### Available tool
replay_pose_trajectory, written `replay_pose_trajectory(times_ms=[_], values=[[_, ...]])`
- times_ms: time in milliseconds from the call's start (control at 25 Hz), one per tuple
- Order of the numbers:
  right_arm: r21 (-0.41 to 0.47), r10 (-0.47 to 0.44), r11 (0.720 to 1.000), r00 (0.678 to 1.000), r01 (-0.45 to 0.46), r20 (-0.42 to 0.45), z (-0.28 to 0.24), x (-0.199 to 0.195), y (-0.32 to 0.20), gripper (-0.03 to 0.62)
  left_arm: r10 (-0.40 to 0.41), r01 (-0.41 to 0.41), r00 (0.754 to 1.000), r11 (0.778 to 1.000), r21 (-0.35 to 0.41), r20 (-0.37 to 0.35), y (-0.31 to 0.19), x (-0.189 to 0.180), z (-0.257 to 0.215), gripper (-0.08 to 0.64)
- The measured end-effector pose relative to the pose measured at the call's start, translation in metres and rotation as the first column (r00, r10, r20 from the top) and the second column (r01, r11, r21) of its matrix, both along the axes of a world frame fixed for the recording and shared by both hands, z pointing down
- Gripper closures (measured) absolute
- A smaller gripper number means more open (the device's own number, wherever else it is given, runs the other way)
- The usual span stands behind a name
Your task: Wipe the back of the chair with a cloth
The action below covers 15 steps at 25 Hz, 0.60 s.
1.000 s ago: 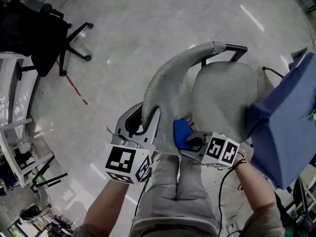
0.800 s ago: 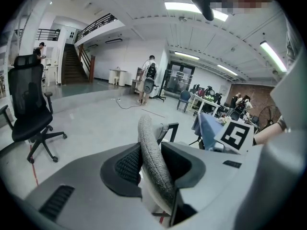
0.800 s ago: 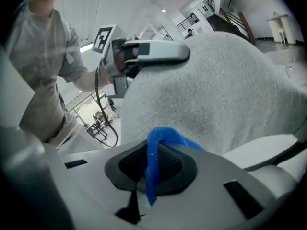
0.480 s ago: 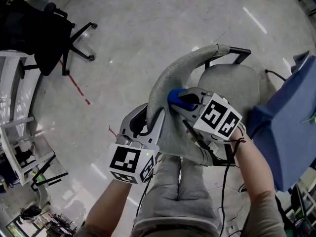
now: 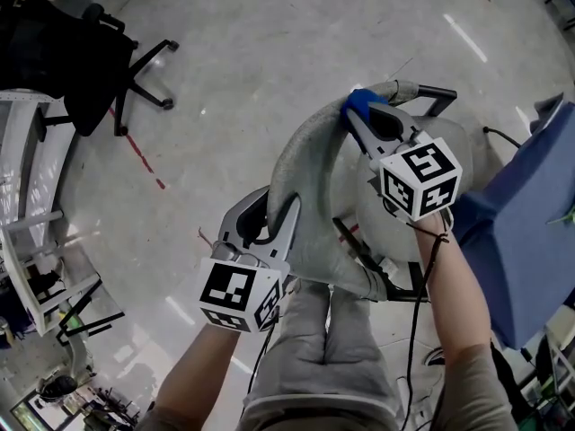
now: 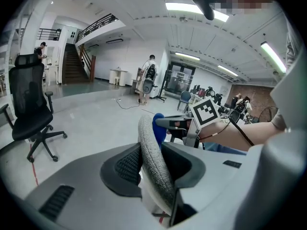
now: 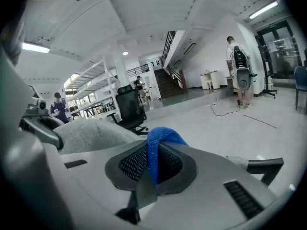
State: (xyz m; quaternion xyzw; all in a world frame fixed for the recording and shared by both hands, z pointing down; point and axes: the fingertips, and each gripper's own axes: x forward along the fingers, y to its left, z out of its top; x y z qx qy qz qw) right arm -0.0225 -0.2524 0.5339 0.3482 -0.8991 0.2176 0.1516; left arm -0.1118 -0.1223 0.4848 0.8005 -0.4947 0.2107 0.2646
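The grey fabric chair back [image 5: 301,151] curves up from the seat [image 5: 413,164] in the head view. My left gripper [image 5: 280,206] is shut on the near end of the chair back [image 6: 152,164], its jaws clamped on either side of the padded edge. My right gripper [image 5: 364,110] is shut on a blue cloth [image 5: 359,104], pressed against the top of the back near the far end. In the right gripper view the blue cloth [image 7: 156,150] bulges from between the jaws, with the grey chair back [image 7: 93,133] at left. The blue cloth [image 6: 158,127] also shows beyond the chair edge in the left gripper view.
A black office chair [image 5: 72,70] stands at the upper left on the pale floor. A blue-covered object [image 5: 521,232] sits close on the right. White shelving [image 5: 22,214] runs along the left edge. A person [image 6: 148,75] stands far off in the hall.
My right gripper has swept the blue cloth from the near, lower part of the chair back up along it to the far top end. The left gripper has stayed put.
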Motion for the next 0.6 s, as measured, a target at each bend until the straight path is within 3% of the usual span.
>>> replay_pose_trajectory(times_ms=[120, 240, 400, 600], values=[[-0.011, -0.076, 0.997, 0.997, 0.076, 0.005, 0.002, -0.027, 0.026, 0.537, -0.004, 0.004, 1.000, 1.000, 0.000, -0.003, -0.001, 0.000, -0.001, 0.425], [-0.078, -0.183, 0.979, 0.982, 0.187, 0.053, 0.002, -0.049, 0.069, 0.537, -0.004, 0.004, 1.000, 1.000, -0.003, -0.007, -0.001, -0.001, 0.000, 0.425], [-0.162, -0.393, 0.900, 0.915, 0.404, 0.094, 0.005, -0.072, 0.155, 0.538, -0.005, 0.005, 1.000, 1.000, -0.007, -0.005, -0.001, 0.000, 0.002, 0.425], [-0.319, -0.431, 0.818, 0.877, 0.479, 0.214, 0.007, -0.061, 0.235, 0.538, -0.004, 0.004, 1.000, 1.000, -0.008, -0.009, 0.000, -0.001, 0.001, 0.425]])
